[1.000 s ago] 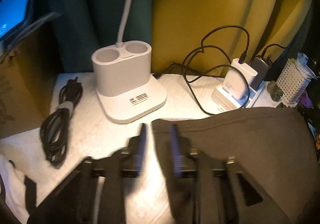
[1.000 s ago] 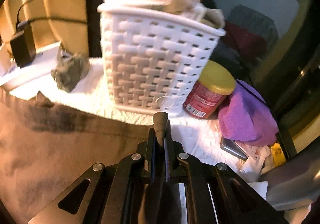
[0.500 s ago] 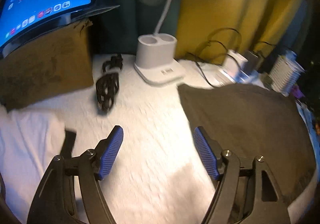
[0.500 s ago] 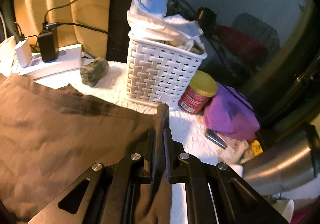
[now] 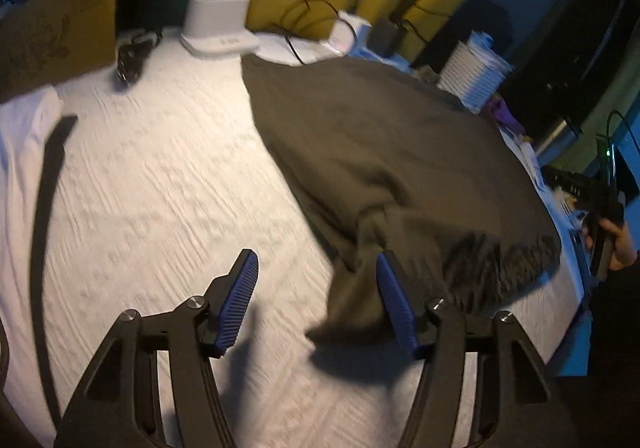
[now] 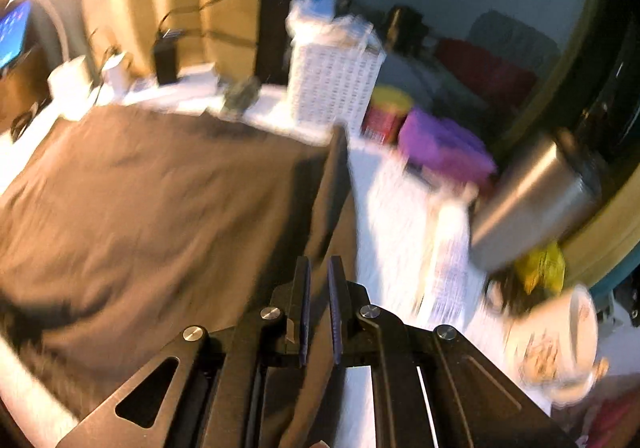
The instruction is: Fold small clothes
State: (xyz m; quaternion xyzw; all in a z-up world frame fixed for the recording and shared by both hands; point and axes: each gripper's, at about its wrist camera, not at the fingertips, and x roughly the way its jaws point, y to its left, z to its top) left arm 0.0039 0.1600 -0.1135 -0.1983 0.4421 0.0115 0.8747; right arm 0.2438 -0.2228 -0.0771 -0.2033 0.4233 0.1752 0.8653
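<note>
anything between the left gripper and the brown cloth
Nothing visible. The left gripper hangs over bare white cover, its jaws closing with only air between the pads, and the near corner of the brown cloth lies right beside its right finger.

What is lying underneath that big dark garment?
The dark garment lies on a white textured cover, which shows all around it. Whatever else lies beneath the cloth is hidden.

Each view looks forward and steeply down along its own gripper, close above the white tabletop [image 5: 160, 188]. The left wrist view faces across the tabletop toward the lamp base [image 5: 216, 24]. The right wrist view faces its far right edge. Both share the dark garment [image 5: 392, 152] and the white basket [image 6: 332, 80].
</note>
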